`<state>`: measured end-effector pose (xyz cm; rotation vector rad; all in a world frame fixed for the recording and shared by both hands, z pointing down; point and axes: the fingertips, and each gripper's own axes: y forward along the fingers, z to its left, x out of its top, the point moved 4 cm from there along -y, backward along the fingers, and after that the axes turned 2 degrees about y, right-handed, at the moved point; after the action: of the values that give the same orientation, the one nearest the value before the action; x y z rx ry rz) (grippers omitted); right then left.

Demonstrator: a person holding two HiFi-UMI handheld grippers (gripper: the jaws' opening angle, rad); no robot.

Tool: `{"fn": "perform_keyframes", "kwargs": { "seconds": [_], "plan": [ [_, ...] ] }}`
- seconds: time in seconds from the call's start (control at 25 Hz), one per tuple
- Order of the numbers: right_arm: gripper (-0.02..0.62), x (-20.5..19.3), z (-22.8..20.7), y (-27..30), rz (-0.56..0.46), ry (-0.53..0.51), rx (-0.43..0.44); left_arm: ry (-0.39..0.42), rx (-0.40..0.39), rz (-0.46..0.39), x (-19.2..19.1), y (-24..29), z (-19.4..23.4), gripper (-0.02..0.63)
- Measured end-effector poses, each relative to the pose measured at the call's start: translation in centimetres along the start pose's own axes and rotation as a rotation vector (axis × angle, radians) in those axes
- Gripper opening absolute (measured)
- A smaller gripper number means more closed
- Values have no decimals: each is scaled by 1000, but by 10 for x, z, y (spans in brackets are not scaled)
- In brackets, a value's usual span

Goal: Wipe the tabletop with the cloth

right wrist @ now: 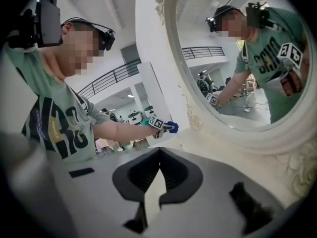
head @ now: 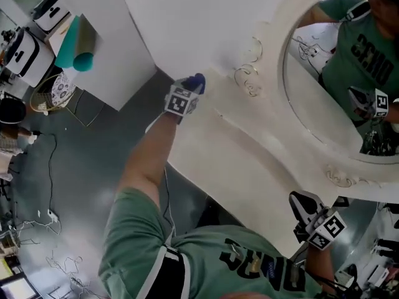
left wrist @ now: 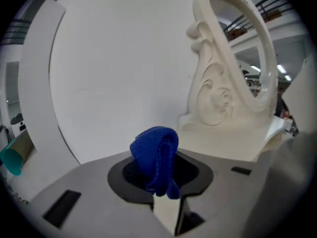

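The left gripper (head: 194, 87) is clamped on the blue cloth (head: 197, 80), which bulges out from between its jaws as a folded, bunched wad; the left gripper view shows the fabric filling the gap, a loose end hanging down. The person's bare left arm (head: 146, 161) reaches out full length, placing the gripper and cloth over the far left corner of the cream tabletop (head: 249, 167), close to the white wall panel (head: 187, 17) and just beside the scrolled foot of the mirror frame (head: 249, 80). Whether the cloth actually presses on the surface cannot be told from any view. The oval mirror (head: 336, 73) stands upright along the back of the tabletop, to the right of the cloth, and its glass reflects the person's green shirt and a marker cube. The right gripper (head: 299, 201) is held low at the near right edge of the tabletop, well apart from the cloth; its jaws are drawn together with nothing between them, and its own view looks across the tabletop toward the outstretched left arm and the mirror. Off the table to the left, a teal roll (head: 75, 45) lies among other gear above the grey floor (head: 81, 167).
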<state>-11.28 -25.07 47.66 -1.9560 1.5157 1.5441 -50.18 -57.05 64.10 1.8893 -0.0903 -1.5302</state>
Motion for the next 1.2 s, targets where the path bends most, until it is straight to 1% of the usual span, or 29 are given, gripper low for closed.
{"fn": "perform_keyframes", "kwargs": {
  "seconds": [0.12,0.2,0.24,0.36,0.44,0.52,0.6,0.76,0.88,0.96,1.08,1.2],
  "plan": [
    [12,0,-15,-13,23,45,-88,57,0,94,3,69,15,110],
    [12,0,-23,-19,33,67,-147,132,3,164,0,105,23,110],
    [12,-1,-25,-21,39,77,-173,163,-2,195,-2,120,25,110],
    [12,-4,-30,-22,60,103,-220,215,-35,285,-12,154,25,110],
    [12,-4,-33,-19,70,103,-239,251,-42,315,-15,166,24,109],
    [12,-1,-37,-15,71,93,-247,270,-44,317,-17,169,23,107],
    [12,5,-38,-8,70,82,-236,279,-57,315,-19,163,24,104],
    [12,13,-36,12,65,54,-166,310,-85,343,-40,123,25,104],
    [12,18,-34,31,56,25,-91,315,-85,364,-75,66,24,104],
    [12,20,-28,44,54,2,-30,299,-69,372,-107,17,26,103],
    [12,30,-10,61,41,-28,67,246,-25,383,-160,-61,22,103],
    [12,34,1,69,56,-82,131,199,33,394,-204,-129,13,103]
  ]
}}
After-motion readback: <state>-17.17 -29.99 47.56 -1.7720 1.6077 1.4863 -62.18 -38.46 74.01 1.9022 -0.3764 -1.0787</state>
